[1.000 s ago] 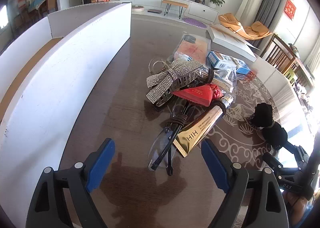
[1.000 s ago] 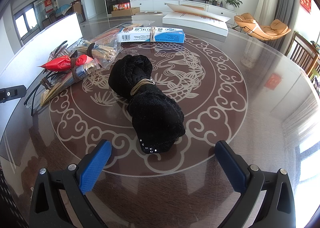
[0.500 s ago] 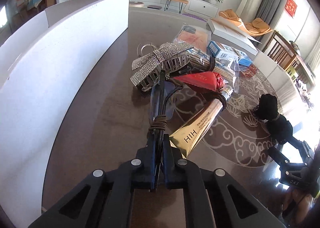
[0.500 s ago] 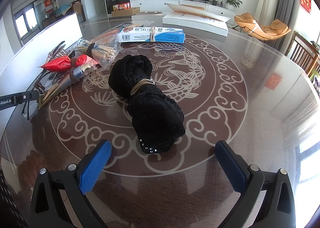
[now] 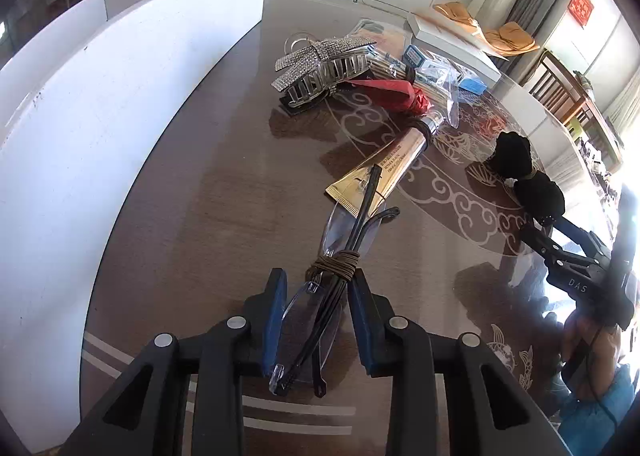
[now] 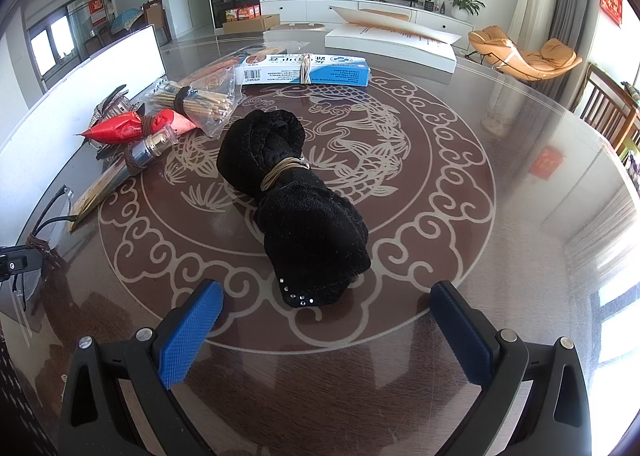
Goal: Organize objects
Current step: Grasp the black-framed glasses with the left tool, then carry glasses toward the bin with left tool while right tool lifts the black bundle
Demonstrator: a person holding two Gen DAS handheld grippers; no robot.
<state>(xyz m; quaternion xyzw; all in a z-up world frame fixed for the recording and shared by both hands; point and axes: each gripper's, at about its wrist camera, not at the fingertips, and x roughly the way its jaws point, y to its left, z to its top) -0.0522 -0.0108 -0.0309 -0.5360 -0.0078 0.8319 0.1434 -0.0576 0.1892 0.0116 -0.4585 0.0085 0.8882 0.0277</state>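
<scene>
Folded clear glasses [image 5: 340, 256] tied with brown cord lie on the glass table top between the jaws of my left gripper [image 5: 318, 277]. Those jaws are opening, and the blue pads stand close beside the glasses without pinching them. The glasses' tips rest on a gold tube [image 5: 384, 172]. My right gripper [image 6: 328, 290] is wide open, just in front of a black cloth bundle [image 6: 296, 192] tied with an elastic band, and holds nothing. It also shows at the right of the left wrist view, the right gripper [image 5: 560, 244] beside the bundle [image 5: 524, 172].
A tall white box wall [image 5: 120, 116] runs along the left. Piled behind are a rhinestone bow hair claw [image 5: 320, 60], a red packet [image 6: 120, 128], a bag of sticks [image 6: 196, 100] and a blue-white carton [image 6: 304, 70]. A flat white box [image 6: 392, 44] lies at the far edge.
My left gripper closed on the glasses, pulled them out of the pile toward the near edge, and its jaws have now parted again. The right gripper has not moved.
</scene>
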